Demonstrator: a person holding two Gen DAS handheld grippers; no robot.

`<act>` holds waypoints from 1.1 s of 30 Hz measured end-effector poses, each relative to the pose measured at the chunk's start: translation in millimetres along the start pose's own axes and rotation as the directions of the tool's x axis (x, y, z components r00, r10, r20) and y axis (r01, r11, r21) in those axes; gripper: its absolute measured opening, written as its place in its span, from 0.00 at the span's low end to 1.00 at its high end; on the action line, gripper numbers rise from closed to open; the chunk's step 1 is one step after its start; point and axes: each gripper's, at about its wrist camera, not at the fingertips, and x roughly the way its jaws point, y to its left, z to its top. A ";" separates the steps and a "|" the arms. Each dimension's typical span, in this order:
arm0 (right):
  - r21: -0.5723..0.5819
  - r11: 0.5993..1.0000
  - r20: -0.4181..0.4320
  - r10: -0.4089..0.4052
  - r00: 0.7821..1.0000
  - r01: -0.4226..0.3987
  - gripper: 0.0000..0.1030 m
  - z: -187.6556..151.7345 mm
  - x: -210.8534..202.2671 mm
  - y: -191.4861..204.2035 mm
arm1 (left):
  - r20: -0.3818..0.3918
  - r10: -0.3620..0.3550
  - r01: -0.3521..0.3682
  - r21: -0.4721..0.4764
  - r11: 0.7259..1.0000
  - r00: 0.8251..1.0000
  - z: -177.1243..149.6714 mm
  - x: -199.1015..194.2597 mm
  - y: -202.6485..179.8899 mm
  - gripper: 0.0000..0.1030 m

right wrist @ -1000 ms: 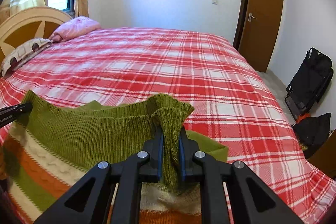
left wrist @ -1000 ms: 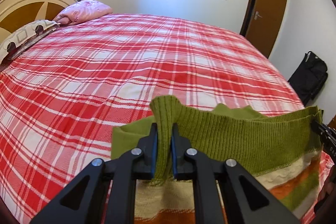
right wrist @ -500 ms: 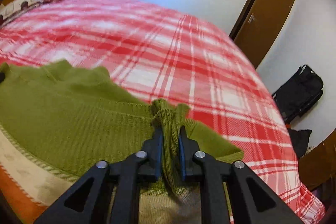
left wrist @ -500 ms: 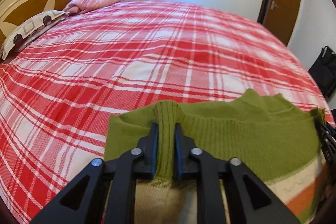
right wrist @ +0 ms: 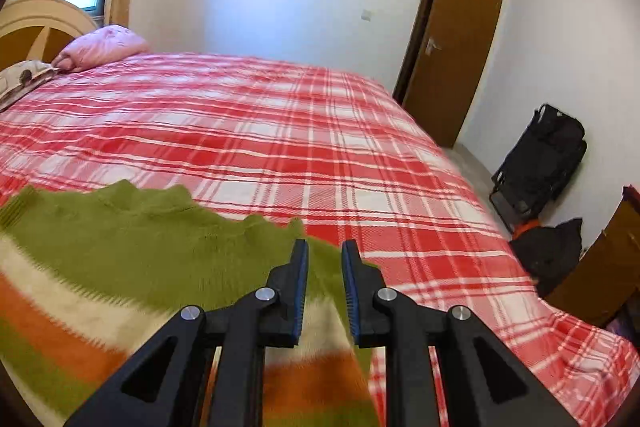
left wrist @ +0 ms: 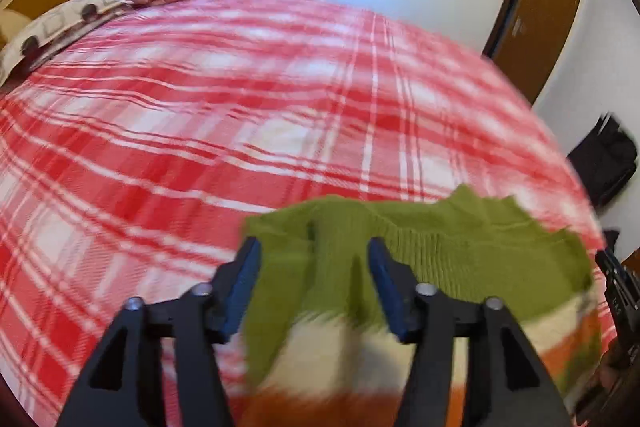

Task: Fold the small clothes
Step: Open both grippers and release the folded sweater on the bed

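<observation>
Left gripper [left wrist: 314, 251]: jaws spread wide, a raised ridge of the striped knit sweater [left wrist: 440, 259] between them; contact cannot be told through the blur. Right gripper [right wrist: 324, 251]: jaws narrowly parted, holding nothing, over the sweater's [right wrist: 140, 255] green edge. Sweater lies flat on the red plaid bedspread [right wrist: 320, 139].

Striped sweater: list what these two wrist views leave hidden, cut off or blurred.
- Striped sweater: its near, lower part runs off the bottom edge in both views and lies behind the open left gripper and open right gripper.
- Knit detail: smeared by motion blur in the left wrist view.
- Sleeves: not distinguishable in either view.
- Right gripper: only a blurred sliver at the left view's right edge.
</observation>
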 end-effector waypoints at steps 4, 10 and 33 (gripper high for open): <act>-0.042 0.974 -0.029 0.223 0.974 -0.224 0.17 -17.0 -31.6 28.8 | 0.045 0.044 -0.044 0.019 0.999 0.998 -13.4 -34.5 26.7 0.64; -0.088 0.946 -0.101 0.302 0.948 -0.311 0.17 -52.1 -37.0 82.2 | 0.076 0.059 -0.064 0.061 0.996 0.995 -50.0 -66.3 23.6 0.64; -0.006 0.938 -0.080 0.346 0.935 -0.347 0.19 -68.0 -20.1 70.6 | -0.041 0.167 -0.160 0.125 0.979 0.985 -15.0 -16.0 -5.0 0.75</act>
